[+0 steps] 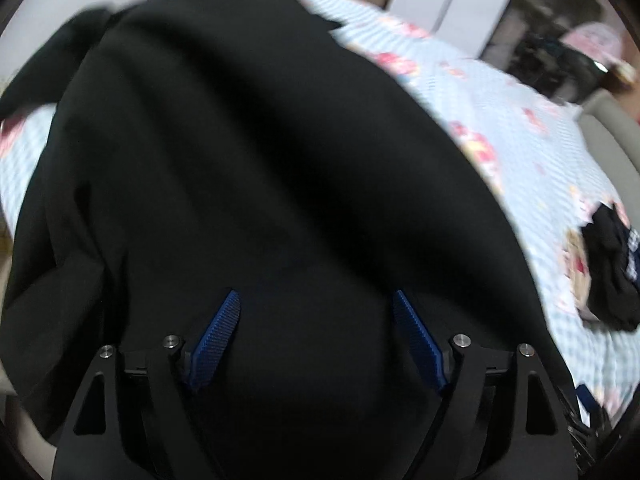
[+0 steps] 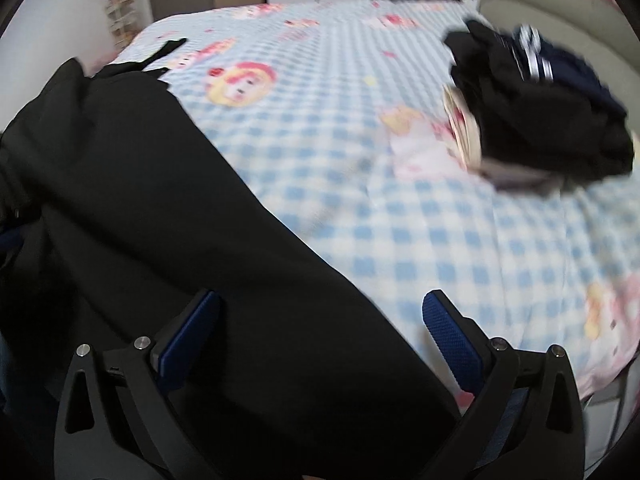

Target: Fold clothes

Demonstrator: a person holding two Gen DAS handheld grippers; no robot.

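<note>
On the blue-checked bed sheet, a large black garment lies spread. Starting at the left, the left gripper hangs directly over its middle, fingers spread wide and holding nothing, dark cloth filling nearly all its view. The garment's long axis seems to run away from both tools toward the far edge of the bed, though blur makes its outline soft. Moving right, the right gripper is likewise wide and empty, straddling the garment's right-hand edge: one finger over cloth, the other over bare sheet. That edge is therefore nearer the right tool, which looks better placed to pinch it. Farther right, well apart, sits a pile of dark clothes.
</note>
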